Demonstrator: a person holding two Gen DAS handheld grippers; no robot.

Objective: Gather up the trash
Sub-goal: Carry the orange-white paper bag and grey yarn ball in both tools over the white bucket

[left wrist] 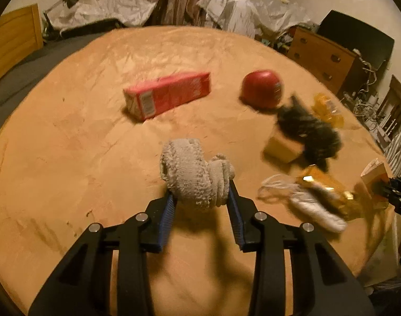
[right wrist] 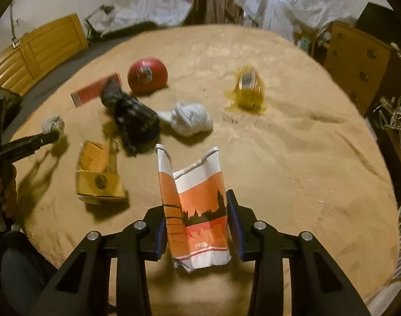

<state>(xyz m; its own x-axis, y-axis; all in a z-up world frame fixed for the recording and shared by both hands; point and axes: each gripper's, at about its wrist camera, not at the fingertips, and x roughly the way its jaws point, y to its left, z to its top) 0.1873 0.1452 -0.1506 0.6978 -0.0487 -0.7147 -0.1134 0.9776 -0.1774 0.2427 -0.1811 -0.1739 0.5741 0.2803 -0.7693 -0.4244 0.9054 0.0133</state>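
Observation:
My left gripper (left wrist: 200,197) is shut on a grey balled sock (left wrist: 195,171), held just above the tan blanket (left wrist: 82,158); the same sock shows in the right wrist view (right wrist: 53,123). My right gripper (right wrist: 195,210) is shut on an orange and white paper bag (right wrist: 195,205), which stands upright between the pads. On the blanket lie a red carton (left wrist: 168,94), a red ball-shaped item (left wrist: 262,88), a black crumpled item (right wrist: 132,115), a white knotted cloth (right wrist: 189,118), a yellow wrapper (right wrist: 249,89) and a gold box (right wrist: 99,176).
The blanket covers a bed. A wooden dresser (left wrist: 321,55) stands at the right, a wooden panel (right wrist: 42,50) at the left. Plastic-covered heaps (left wrist: 247,8) and a desk lamp (left wrist: 58,10) stand beyond the far edge.

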